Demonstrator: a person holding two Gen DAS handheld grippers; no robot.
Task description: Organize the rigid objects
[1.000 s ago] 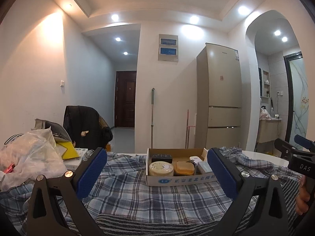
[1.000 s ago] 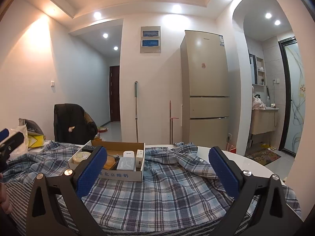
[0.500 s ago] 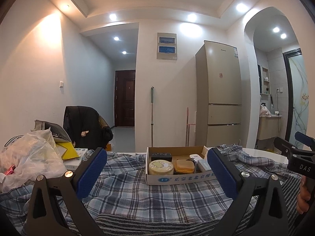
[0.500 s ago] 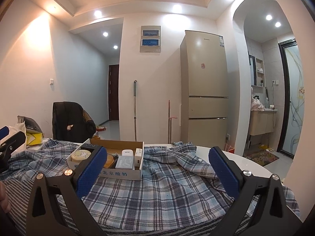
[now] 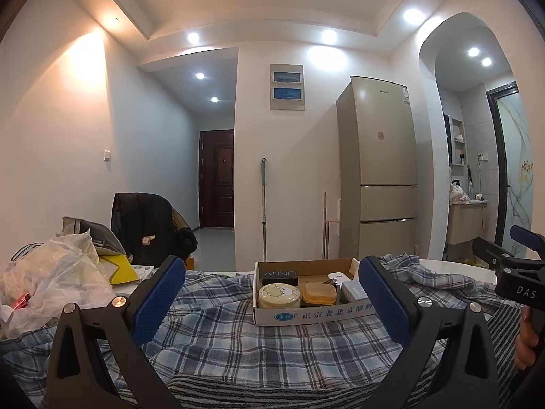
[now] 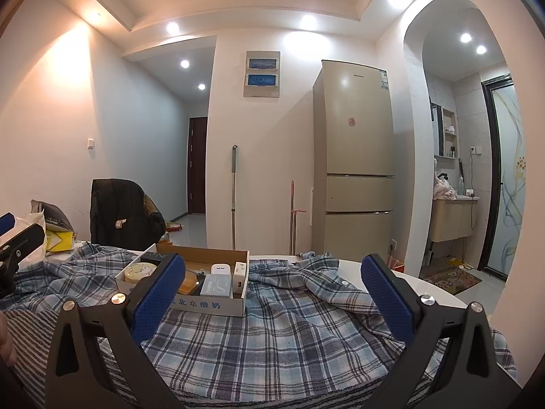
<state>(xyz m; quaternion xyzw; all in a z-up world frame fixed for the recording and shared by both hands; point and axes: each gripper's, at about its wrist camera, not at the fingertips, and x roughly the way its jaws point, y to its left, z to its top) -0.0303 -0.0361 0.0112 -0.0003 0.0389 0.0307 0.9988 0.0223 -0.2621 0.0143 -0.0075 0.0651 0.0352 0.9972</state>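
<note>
Left gripper (image 5: 270,301), fingers spread wide and holding nothing, hovers above a blue plaid cloth (image 5: 238,341) with a grey striped cloth (image 5: 238,387) at its near edge. Right gripper (image 6: 272,301) is likewise spread and empty over the same plaid cloth (image 6: 289,334).

Cardboard box (image 5: 306,318) lies at 12 o'clock in the left view, framed between the fingers; in the right view the box (image 6: 211,305) sits at 10 o'clock, partly behind the left-hand blue pad (image 6: 158,300). The left view shows a round cream tin (image 5: 279,296), an orange case (image 5: 319,293) and a black box (image 5: 280,276) plainly. The right view alone shows two white upright items (image 6: 240,272) and a pale flat packet (image 6: 216,286) at the box's right end.

The left view alone shows a plastic bag (image 5: 51,279) and yellow item (image 5: 119,267) at 9 o'clock, and the other gripper at 3 o'clock. The right view alone shows the bare white table edge (image 6: 425,289) at 3 o'clock, beyond rumpled cloth.

Open cloth lies between each gripper and the box, and to the right of the box.

Beyond: a draped chair (image 6: 119,214), mop handle (image 5: 264,204), fridge (image 6: 357,156), dark door (image 5: 218,177), arched doorway (image 6: 460,136).
</note>
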